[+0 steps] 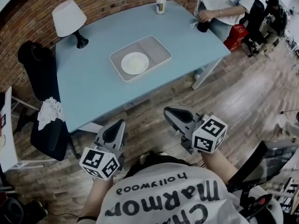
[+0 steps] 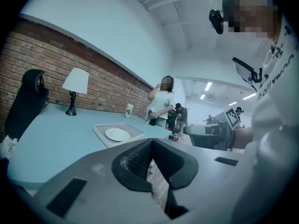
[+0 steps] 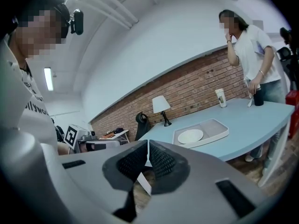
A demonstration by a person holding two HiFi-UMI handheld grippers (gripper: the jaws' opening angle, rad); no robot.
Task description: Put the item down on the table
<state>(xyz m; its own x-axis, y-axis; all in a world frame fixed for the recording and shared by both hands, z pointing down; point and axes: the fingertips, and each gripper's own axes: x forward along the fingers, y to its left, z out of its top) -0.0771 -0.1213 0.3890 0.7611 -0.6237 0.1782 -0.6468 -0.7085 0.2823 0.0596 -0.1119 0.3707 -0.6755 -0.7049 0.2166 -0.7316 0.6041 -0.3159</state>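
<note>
- A white plate point(image 1: 134, 62) is seen lying flat in the left half of a shallow grey tray point(image 1: 159, 48), which is set near the middle of the pale blue bench point(image 1: 93, 92); it is the only loose item shown there that could be the one meant.
- The left hand-held gripper point(image 1: 120, 123) is held over the wooden floor, short of the bench's near edge, with its jaws pressed together and nothing between them.
- The right hand-held gripper point(image 1: 167, 111) is held beside it, also short of the bench, its ribbed pads closed to a hairline gap and nothing gripped.
- A white-shaded lamp point(image 1: 69, 17) on a black stem is stood at the bench's far left corner, and a paper cup point(image 1: 161, 3) at the far edge.
- A person in a white top point(image 1: 219, 6) is pictured at the far right corner, one hand on a dark object on the bench.
- A black chair point(image 1: 39, 69) is placed at the bench's left side.
</note>
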